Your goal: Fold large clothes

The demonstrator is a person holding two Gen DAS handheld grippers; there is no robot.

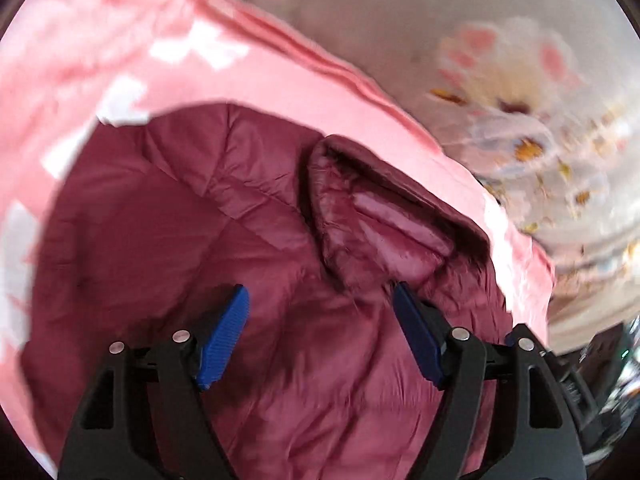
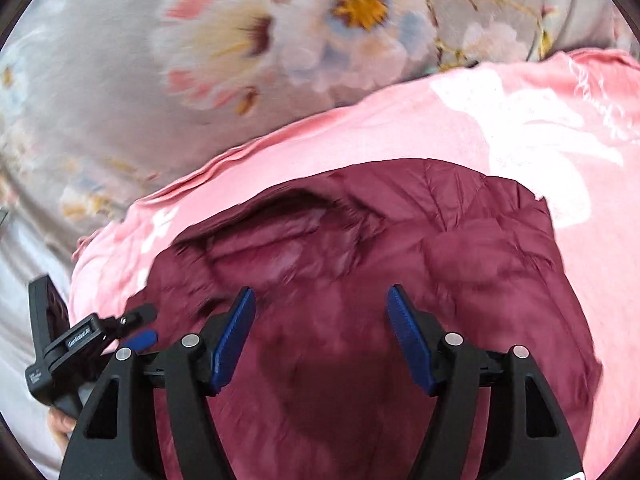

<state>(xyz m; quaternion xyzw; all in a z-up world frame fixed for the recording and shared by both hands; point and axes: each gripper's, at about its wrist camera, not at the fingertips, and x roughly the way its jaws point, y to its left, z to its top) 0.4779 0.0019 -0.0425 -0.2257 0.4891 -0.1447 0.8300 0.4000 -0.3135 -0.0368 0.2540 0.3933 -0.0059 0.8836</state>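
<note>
Maroon quilted jacket, collar toward floral sheet

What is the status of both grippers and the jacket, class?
Left gripper and right gripper: jaws open, nothing held. Maroon puffer jacket lies on pink blanket. Nothing in the way.

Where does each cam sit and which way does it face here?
Left wrist: on the left gripper, angled down along its open jaws at the maroon puffer jacket and its collar on the pink blanket; nothing of the person shows.
Right wrist: on the right gripper, angled down along its open jaws at the same jacket; the left gripper and a bit of hand show at lower left.
Shared: jacket, collar, pink blanket, floral bedding.
</note>
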